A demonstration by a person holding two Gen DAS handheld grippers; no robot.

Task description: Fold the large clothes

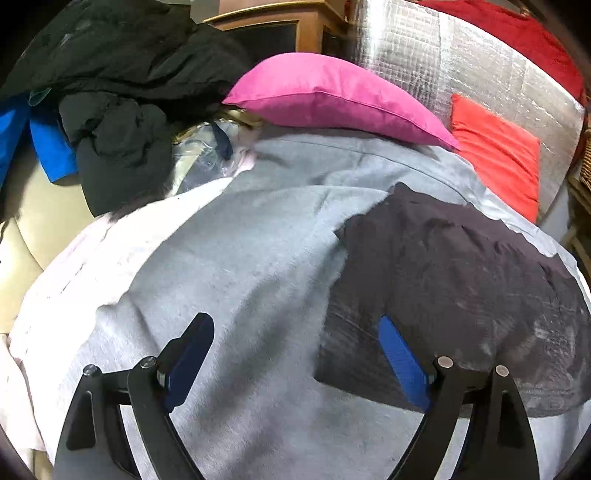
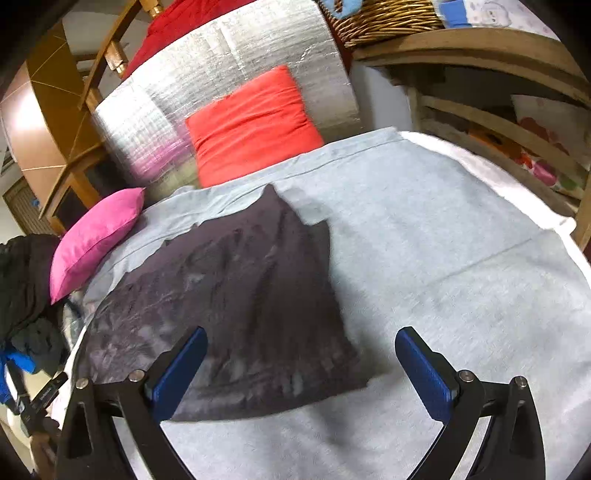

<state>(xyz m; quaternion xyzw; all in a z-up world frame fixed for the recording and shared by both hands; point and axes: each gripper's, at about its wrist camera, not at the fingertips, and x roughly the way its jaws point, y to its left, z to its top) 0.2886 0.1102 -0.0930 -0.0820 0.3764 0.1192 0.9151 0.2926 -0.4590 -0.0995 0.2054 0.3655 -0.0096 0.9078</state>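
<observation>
A dark grey-purple garment (image 1: 461, 288) lies folded flat on a light grey blanket (image 1: 229, 266) on the bed. It also shows in the right wrist view (image 2: 236, 306), on the same grey blanket (image 2: 443, 258). My left gripper (image 1: 295, 350) is open and empty, hovering over the blanket at the garment's left edge. My right gripper (image 2: 301, 362) is open and empty, above the garment's near right corner. Nothing is held.
A pink pillow (image 1: 332, 96) and a red cushion (image 1: 498, 155) lie at the bed's head against a silver foil panel (image 1: 443, 62). A pile of black and blue clothes (image 1: 122, 110) sits at the left. Wooden shelves (image 2: 498, 122) with a wicker basket (image 2: 384, 18) stand at the right.
</observation>
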